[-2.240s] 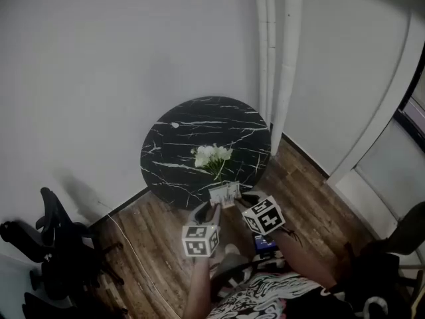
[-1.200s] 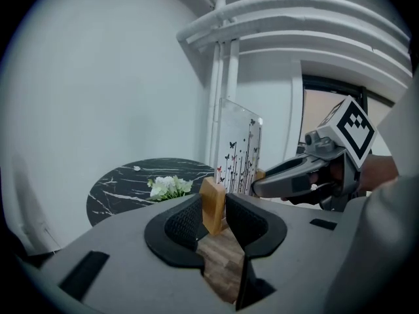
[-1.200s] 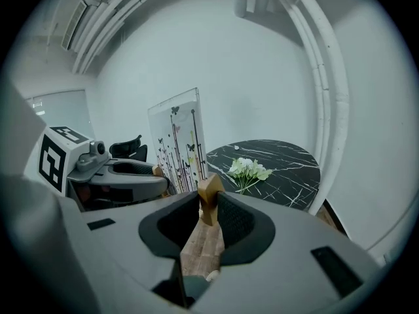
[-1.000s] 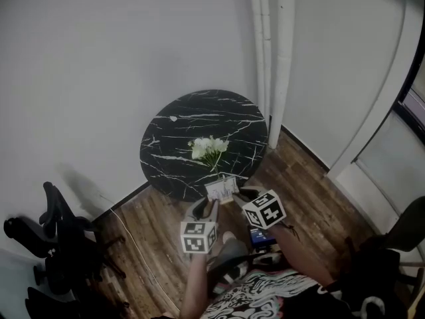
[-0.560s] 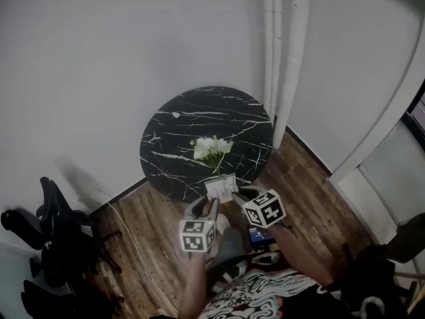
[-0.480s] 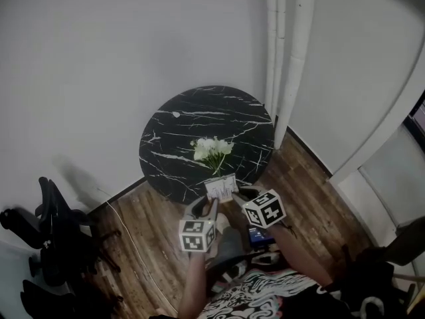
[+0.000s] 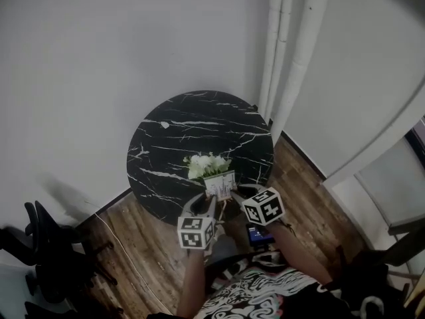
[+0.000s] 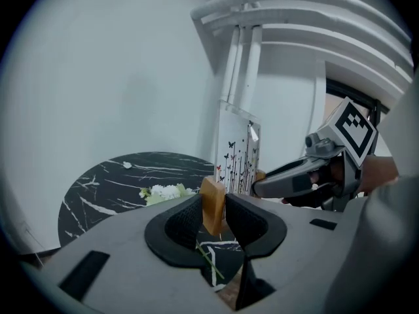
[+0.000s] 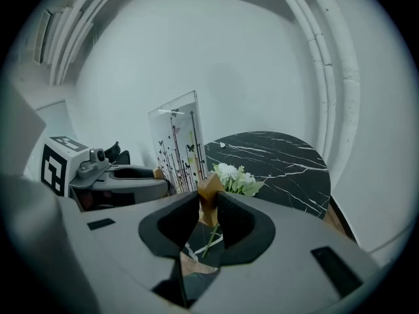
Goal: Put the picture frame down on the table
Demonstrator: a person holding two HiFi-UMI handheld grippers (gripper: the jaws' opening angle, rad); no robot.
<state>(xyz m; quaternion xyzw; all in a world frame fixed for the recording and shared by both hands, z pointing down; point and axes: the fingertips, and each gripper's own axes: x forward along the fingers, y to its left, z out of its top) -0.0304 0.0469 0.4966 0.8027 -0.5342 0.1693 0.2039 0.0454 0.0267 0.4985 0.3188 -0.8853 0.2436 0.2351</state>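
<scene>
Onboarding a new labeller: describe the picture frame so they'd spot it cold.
Start at the round black marble table by the white wall. Over its near side, beside the white flowers, the left gripper and right gripper hold the picture frame upright: a clear panel printed with stems and butterflies, on wooden blocks.

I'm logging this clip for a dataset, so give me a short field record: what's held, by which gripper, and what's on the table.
Held item: clear upright picture frame with butterfly print and wooden end blocks
Left hand-held gripper: shut on one wooden block
Right hand-held gripper: shut on the other block
Frame position: over the near edge of the round black marble table, apparently not set down
On table: bunch of white flowers
</scene>
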